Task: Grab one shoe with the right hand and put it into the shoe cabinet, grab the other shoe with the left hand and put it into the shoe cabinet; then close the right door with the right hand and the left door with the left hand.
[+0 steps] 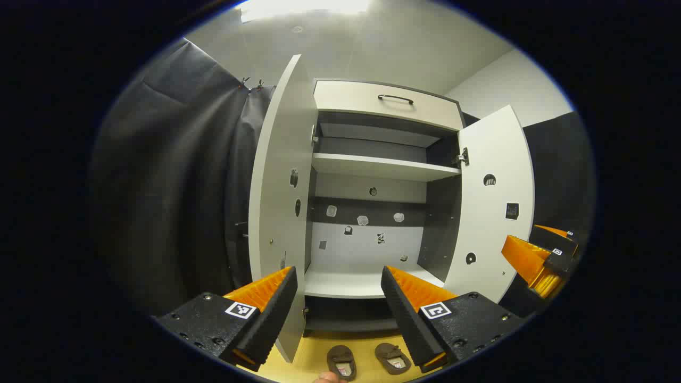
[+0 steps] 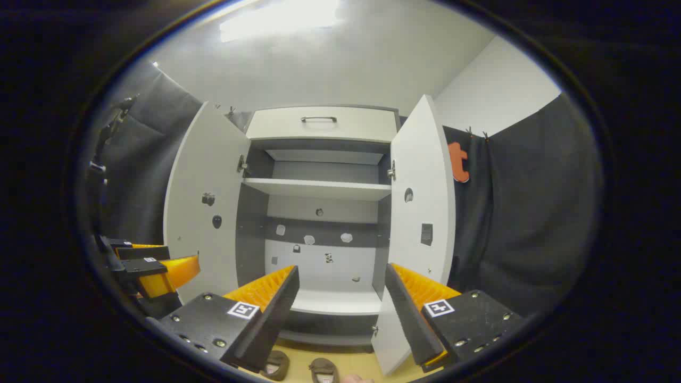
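Left shoe in right gripper view: half hidden behind near finger, toe cut by picture edge. Right shoe: front cut off at bottom edge. Small pale items on shoe cabinet back panel: too small to identify. Dark patch on right door: detail unreadable. Right gripper at edge of left gripper view: partly cut off, jaw state unclear there.
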Available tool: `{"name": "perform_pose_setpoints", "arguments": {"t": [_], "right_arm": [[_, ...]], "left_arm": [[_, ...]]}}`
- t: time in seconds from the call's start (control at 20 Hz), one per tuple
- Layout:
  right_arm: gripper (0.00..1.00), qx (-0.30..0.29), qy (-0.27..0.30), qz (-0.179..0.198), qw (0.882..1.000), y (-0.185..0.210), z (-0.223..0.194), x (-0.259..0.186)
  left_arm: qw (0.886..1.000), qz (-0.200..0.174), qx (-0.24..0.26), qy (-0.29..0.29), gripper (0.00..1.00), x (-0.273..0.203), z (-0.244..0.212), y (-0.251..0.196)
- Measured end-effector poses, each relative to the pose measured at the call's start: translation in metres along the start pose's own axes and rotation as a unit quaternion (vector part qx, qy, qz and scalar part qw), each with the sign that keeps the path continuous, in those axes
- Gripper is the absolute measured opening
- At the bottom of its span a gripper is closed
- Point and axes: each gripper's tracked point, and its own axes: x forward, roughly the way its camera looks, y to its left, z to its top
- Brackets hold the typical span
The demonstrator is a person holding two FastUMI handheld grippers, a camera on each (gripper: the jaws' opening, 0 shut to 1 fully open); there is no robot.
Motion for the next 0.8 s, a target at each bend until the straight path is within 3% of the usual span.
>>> {"name": "perform_pose_setpoints", "arguments": {"t": [0.1, 0.8], "right_arm": [[0.96, -0.002, -0.003, 0.005, 1.000, 0.004, 0.000, 0.004], [0.96, 0.004, 0.019, 0.015, 1.000, 0.014, -0.023, 0.029]], "left_arm": [[1.000, 0.004, -0.002, -0.001, 0.99, 0.003, 0.001, 0.003], [1.000, 0.027, 0.006, 0.005, 0.96, 0.019, -0.006, 0.019]]}}
